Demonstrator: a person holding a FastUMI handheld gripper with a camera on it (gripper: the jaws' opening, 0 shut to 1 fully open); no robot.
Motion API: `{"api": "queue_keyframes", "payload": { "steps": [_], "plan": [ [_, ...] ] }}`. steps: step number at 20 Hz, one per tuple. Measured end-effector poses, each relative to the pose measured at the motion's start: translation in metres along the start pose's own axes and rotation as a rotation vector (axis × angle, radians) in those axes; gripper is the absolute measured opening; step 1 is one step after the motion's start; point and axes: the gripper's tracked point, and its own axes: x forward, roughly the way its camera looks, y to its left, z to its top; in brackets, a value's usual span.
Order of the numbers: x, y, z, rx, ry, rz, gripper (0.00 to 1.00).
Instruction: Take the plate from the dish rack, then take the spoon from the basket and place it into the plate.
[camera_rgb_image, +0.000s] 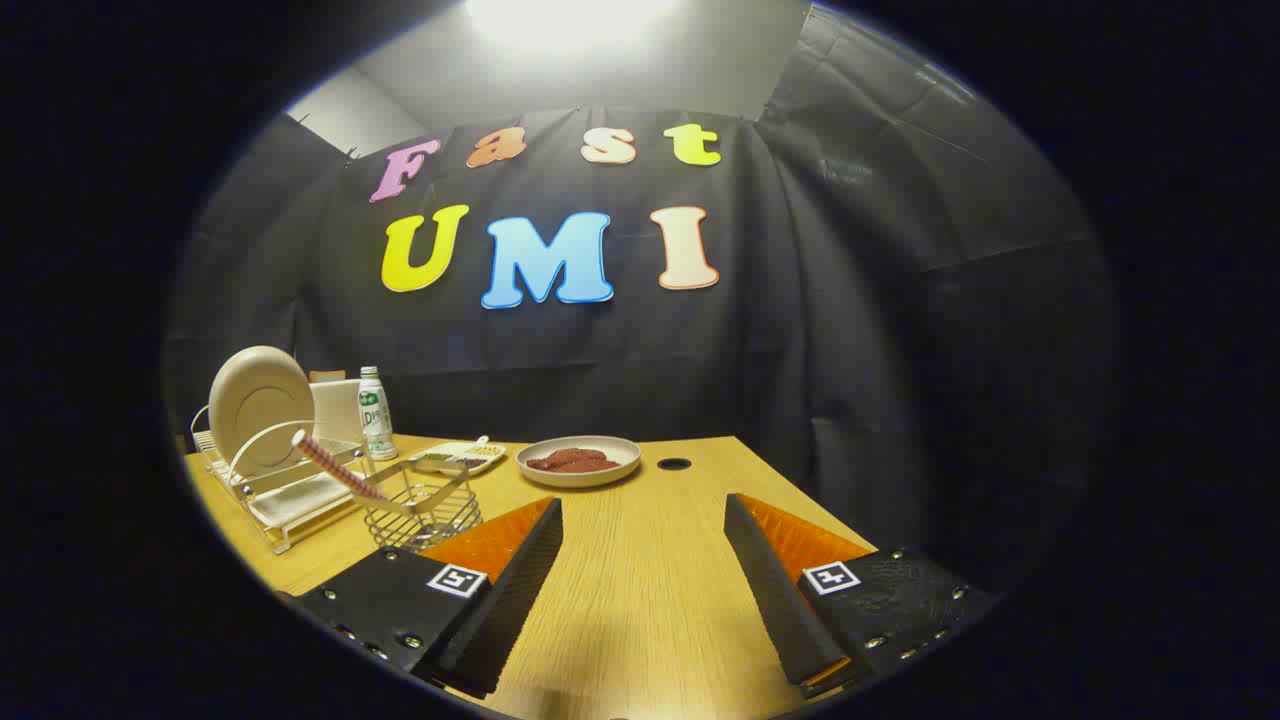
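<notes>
Gripper view: wooden table, black cloth wall behind — gripper fingers spread wide, empty, above tabletop.

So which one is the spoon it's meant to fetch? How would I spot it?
Start at the white dish rack on the wooden table, off to one side of the open fingers. Right beside it stands a small wire basket. The spoon leans out of that basket, its checked handle slanting toward the rack's upright plate; nothing else there is long and thin.
</notes>
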Motion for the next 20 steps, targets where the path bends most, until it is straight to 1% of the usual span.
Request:
{"api": "queue_keyframes", "payload": {
  "steps": [2, 5, 7, 9, 10, 12, 15, 20],
  "plan": [
    [0.016, -0.007, 0.018, -0.034, -0.022, -0.025, 0.99],
    [0.020, -0.019, 0.060, -0.076, -0.042, -0.082, 0.99],
    [0.008, -0.024, 0.086, -0.104, -0.030, -0.136, 0.99],
    [-0.015, -0.026, 0.117, -0.143, -0.021, -0.201, 0.99],
    [-0.026, -0.022, 0.130, -0.159, -0.013, -0.227, 0.99],
    [-0.050, -0.003, 0.154, -0.172, -0.006, -0.252, 0.99],
    [-0.070, 0.042, 0.185, -0.141, -0.011, -0.240, 0.99],
    [-0.083, 0.136, 0.211, -0.092, -0.033, -0.144, 0.99]
  ]
}}
